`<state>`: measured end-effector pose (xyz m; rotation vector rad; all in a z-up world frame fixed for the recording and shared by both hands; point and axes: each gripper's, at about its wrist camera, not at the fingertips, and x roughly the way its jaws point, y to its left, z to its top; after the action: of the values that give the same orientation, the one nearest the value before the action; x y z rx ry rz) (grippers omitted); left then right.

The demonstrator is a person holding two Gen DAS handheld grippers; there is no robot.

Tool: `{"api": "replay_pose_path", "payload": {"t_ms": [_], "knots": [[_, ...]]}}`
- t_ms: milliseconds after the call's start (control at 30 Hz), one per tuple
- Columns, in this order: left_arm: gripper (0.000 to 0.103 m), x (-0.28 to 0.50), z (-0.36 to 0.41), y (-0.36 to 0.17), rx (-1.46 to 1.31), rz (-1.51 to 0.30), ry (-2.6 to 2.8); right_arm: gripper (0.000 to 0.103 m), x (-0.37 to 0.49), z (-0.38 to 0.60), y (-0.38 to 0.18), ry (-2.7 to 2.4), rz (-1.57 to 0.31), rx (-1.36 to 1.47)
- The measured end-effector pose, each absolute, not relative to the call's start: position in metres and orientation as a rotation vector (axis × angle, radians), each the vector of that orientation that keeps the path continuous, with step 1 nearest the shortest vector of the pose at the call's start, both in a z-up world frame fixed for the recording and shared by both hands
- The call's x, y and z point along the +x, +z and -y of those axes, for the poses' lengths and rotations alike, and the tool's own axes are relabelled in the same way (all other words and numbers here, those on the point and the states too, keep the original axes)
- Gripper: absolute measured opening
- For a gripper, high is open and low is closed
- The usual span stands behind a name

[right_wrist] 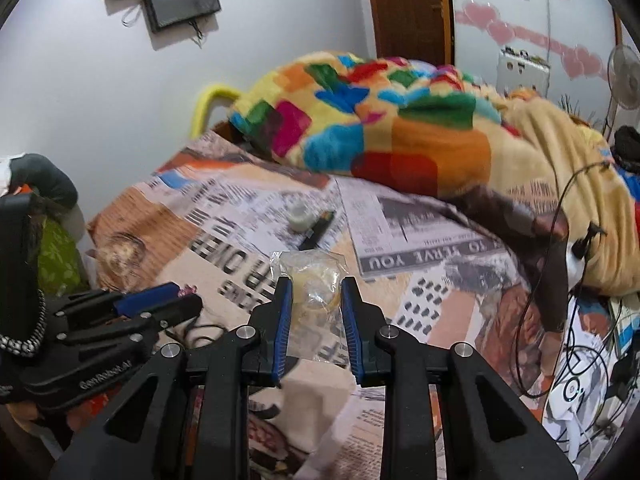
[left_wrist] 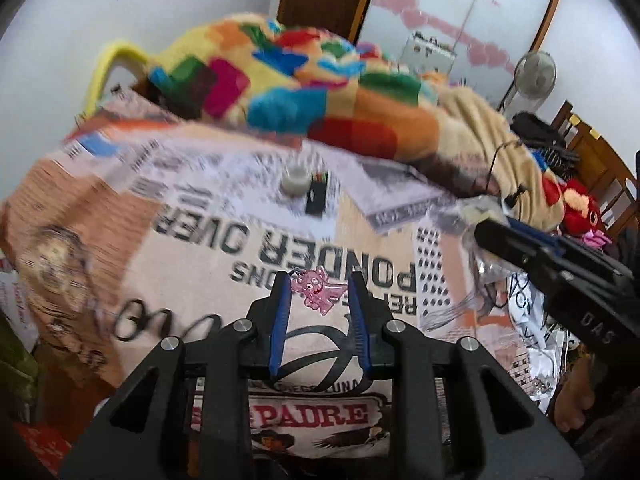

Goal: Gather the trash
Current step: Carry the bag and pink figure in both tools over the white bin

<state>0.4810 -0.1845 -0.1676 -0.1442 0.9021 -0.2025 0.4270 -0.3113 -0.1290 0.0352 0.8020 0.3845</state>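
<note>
Right hand-held gripper (right_wrist: 313, 300): fingers clamped on a clear plastic wrapper (right_wrist: 310, 276), crumpled, something yellowish inside. It's lifted off the bed (right_wrist: 440, 300), so this piece of trash looks already collected and carried clear of the sheet; the left wrist view shows it off to the right, wrapper hanging at its tips.

Left hand-held gripper (left_wrist: 318, 300): fingers apart, nothing gripped. A small pink character charm or sticker (left_wrist: 318, 290) sits between the tips on the newspaper-print bedsheet (left_wrist: 224, 240). Can't tell if the pads touch it. My read: the left one is lined up straddling it for the next pick. It's flat and thin, so the tips probably need to press into the sheet to get under it; risk of pinching fabric instead.

Further up the bed, mid-sheet: a small white jar or cap (left_wrist: 296, 182) with a dark flat stick-like item (left_wrist: 318, 196) just beside it, touching or nearly. Likely more candidates, untouched.

Beyond that: a colourful patchwork blanket (right_wrist: 380, 120) bunched at the far end, black cable (right_wrist: 560, 208) draped over its right side. Wall and door behind.
</note>
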Motion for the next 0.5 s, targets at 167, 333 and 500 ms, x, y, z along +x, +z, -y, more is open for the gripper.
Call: {"api": "replay_pose_path", "payload": {"t_ms": [167, 333, 500], "knots": [[0.028, 0.448, 0.163, -0.122, -0.153, -0.821, -0.174, 0.023, 0.402, 0.296, -0.105, 0.423, -0.761, 0.021], [0.028, 0.404, 0.139, -0.086, -0.149, -0.750, -0.130, 0.023, 0.371, 0.277, -0.077, 0.469, -0.706, -0.006], [0.028, 0.360, 0.109, -0.064, -0.168, -0.700, -0.077, 0.023, 0.343, 0.257, -0.054, 0.515, -0.649, -0.042]]}}
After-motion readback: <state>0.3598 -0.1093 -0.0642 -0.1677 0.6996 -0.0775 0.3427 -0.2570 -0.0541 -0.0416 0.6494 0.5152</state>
